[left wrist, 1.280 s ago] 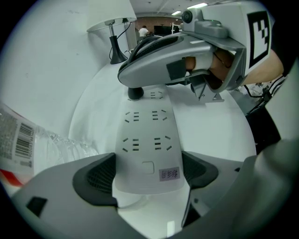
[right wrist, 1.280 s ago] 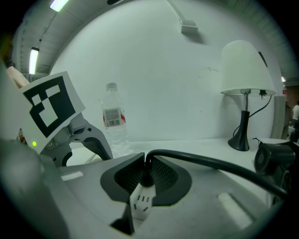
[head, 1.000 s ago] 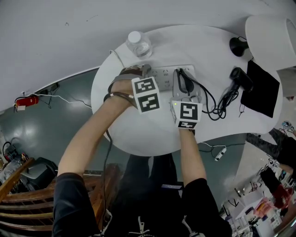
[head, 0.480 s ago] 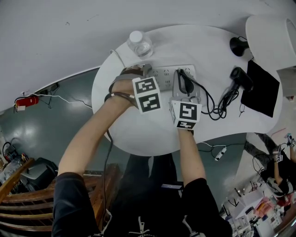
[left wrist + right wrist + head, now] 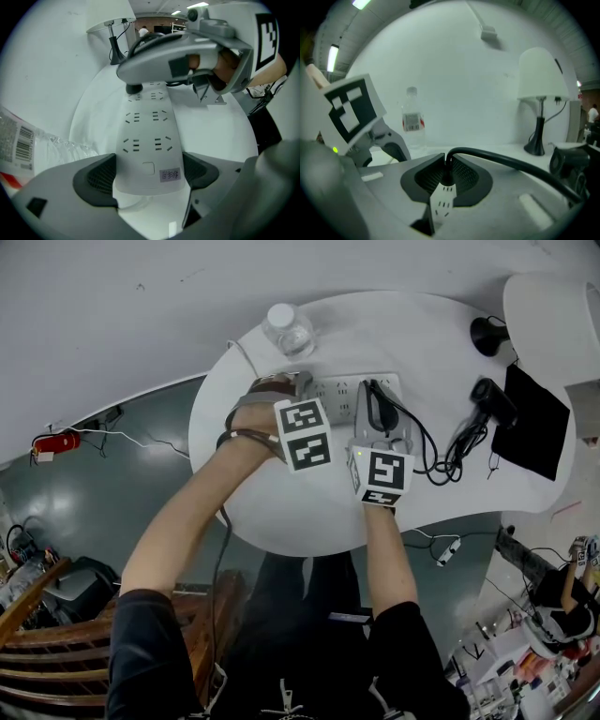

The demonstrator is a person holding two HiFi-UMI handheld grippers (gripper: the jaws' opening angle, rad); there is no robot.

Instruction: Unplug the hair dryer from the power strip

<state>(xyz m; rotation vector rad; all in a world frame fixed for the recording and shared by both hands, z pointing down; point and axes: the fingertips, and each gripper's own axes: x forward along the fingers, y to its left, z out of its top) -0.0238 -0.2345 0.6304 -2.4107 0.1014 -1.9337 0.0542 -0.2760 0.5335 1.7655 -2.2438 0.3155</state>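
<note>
Table, grey floor, left jaws clamp power strip, right jaws tightening on plug

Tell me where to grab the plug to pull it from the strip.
Grip the plug by its stubby black body, pads on its two sides, coming from the person's side: the cord bends off rightward, leaving that side free.

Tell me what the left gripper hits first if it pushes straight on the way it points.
The left gripper points steeply down with the power strip between its fingers, so the white table right under them would likely come first; how small that gap is, I cannot judge.
</note>
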